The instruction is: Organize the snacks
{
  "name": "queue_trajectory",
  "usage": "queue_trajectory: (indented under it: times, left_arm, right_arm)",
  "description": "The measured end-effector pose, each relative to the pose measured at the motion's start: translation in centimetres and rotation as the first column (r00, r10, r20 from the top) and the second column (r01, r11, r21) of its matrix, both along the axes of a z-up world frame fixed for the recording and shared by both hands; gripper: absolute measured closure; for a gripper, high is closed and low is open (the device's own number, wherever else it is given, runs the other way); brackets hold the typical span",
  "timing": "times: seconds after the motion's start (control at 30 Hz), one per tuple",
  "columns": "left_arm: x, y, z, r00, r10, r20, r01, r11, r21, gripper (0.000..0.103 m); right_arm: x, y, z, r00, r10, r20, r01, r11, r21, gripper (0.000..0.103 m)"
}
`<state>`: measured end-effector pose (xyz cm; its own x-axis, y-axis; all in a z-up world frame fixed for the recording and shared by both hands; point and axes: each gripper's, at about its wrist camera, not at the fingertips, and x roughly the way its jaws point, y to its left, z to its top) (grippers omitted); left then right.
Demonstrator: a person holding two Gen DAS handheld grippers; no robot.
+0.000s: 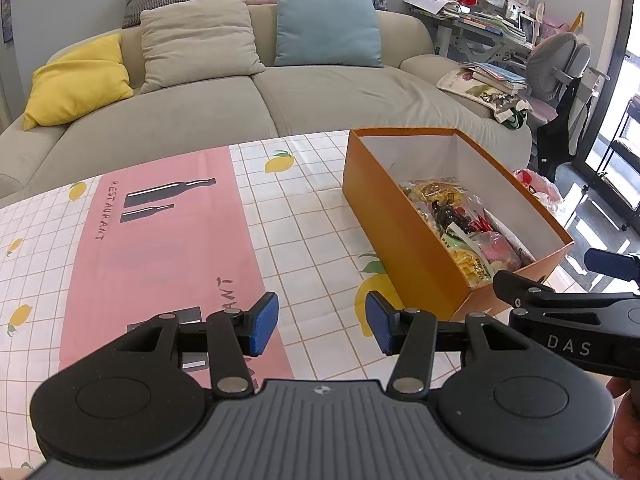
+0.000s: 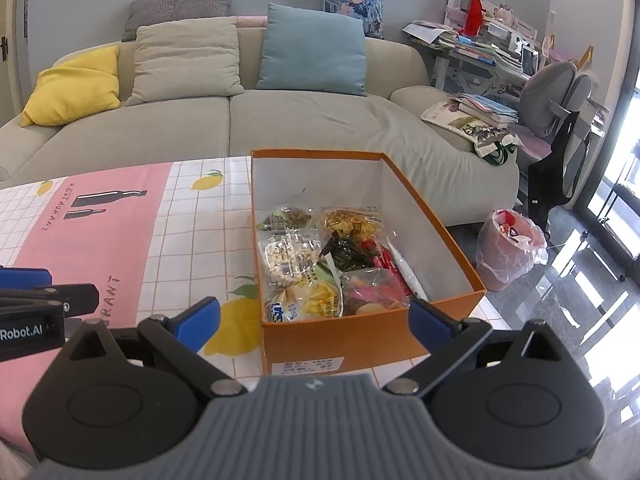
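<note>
Several snack packets (image 2: 320, 264) lie packed together in an orange cardboard box (image 2: 372, 332) with white inner walls, which stands at the right edge of the worktop (image 2: 188, 240). The packets fill the near half of the box floor, while the far half is bare white card. Among them, seen from the right wrist view, are a clear bag of pale puffed pieces (image 2: 288, 260) against the left wall, a bag of yellow chips (image 2: 322, 298) at the near wall, a dark green packet (image 2: 346, 254) in the middle, a golden-wrapped bag (image 2: 350, 220) further back, and a pink and red bag (image 2: 376, 290) at the near right corner. A printed label (image 2: 308, 368) is stuck on the near outer wall of the box.

The left hand-held gripper (image 1: 322, 328) hovers over the lemon-print cloth (image 1: 280, 216) just left of the box, its blue pads (image 1: 264, 324) parted with nothing between them. The right hand-held gripper (image 2: 314, 322) hangs at the near end of the box, spread wide and grasping nothing, its pads standing to either side of that near wall.

Beyond the far edge of the worktop stands a beige sofa (image 2: 304, 120) with cushions, and a pink-bagged bin (image 2: 510, 250) sits on the floor to the right.
</note>
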<state>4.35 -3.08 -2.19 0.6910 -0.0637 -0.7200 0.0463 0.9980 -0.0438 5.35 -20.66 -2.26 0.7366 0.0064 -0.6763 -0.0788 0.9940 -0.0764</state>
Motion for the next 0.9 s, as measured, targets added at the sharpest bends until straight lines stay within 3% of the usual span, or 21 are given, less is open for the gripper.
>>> queue_trajectory:
  times: [0.9]
  left_arm:
    - [-0.32, 0.08, 0.35, 1.000, 0.000, 0.001, 0.000, 1.000, 0.006, 0.043]
  right_arm:
    - [-0.30, -0.08, 0.06, 1.000, 0.016, -0.008, -0.016, 1.000, -0.005, 0.004]
